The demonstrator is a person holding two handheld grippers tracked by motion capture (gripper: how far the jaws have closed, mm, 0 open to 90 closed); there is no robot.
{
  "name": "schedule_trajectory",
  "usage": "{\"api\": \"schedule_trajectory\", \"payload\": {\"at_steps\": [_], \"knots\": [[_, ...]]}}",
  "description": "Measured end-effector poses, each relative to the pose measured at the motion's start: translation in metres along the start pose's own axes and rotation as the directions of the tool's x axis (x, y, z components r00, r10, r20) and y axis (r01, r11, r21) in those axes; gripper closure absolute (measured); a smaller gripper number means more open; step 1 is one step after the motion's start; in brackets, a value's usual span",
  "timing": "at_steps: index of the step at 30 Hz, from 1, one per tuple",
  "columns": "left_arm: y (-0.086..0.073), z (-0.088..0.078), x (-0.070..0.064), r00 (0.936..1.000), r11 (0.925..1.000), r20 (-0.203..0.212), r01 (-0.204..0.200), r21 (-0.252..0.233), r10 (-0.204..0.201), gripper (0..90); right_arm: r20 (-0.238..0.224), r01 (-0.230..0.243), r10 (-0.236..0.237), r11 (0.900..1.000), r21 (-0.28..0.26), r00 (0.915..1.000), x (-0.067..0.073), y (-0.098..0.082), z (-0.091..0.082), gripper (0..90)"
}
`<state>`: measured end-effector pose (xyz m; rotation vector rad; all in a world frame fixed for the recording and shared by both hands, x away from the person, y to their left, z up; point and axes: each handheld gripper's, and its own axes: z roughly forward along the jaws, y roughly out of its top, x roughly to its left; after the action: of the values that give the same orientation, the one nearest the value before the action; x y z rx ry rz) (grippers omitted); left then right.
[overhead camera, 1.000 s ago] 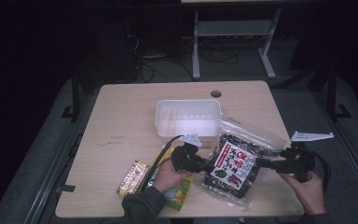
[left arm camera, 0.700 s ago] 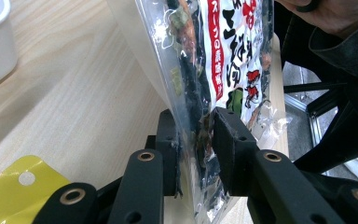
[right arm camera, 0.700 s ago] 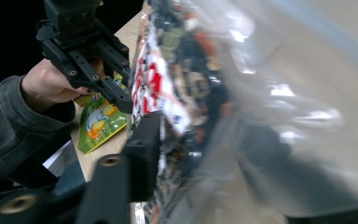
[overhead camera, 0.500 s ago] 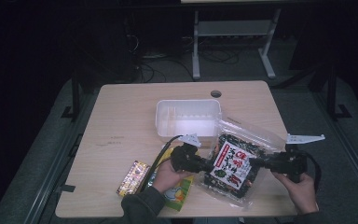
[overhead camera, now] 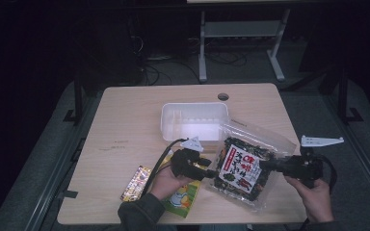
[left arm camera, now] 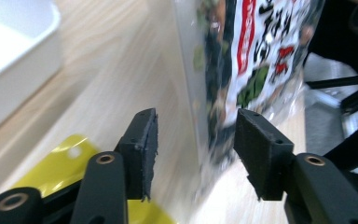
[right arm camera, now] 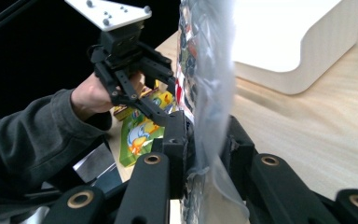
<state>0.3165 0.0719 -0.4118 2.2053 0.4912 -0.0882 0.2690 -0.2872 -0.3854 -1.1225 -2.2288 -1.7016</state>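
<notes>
The snack bag (overhead camera: 243, 168) is glossy clear plastic film with a printed paper-like label, creased and reflective. The table (overhead camera: 130, 125) shows a smooth, matt light wood-grain surface; the container (overhead camera: 192, 120) on it is matt white plastic. The right gripper (right arm camera: 205, 154) has matt black plastic jaws with brass-coloured rivets.

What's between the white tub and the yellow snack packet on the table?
In the high view, the left gripper sits between the white tub and the yellow snack packet.

Bold Japanese characters on the snack bag (overhead camera: 243, 168) label; not legible.
</notes>
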Motion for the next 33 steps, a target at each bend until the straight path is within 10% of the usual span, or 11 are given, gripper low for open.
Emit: {"api": "schedule_trajectory", "payload": {"at_steps": [14,33], "knots": [[-0.033,-0.062,0.002,0.9934,0.9998,-0.114,0.013,-0.013,-0.015,41.9,0.093,0.086,-0.081,0.995,-0.05,0.9923,0.024,0.03,-0.005,74.8],[-0.081,-0.125,0.004,0.9768,0.9953,-0.197,0.072,-0.064,-0.084,35.8,0.147,0.211,-0.197,0.974,-0.084,0.9692,0.044,0.097,0.03,74.9]]}}
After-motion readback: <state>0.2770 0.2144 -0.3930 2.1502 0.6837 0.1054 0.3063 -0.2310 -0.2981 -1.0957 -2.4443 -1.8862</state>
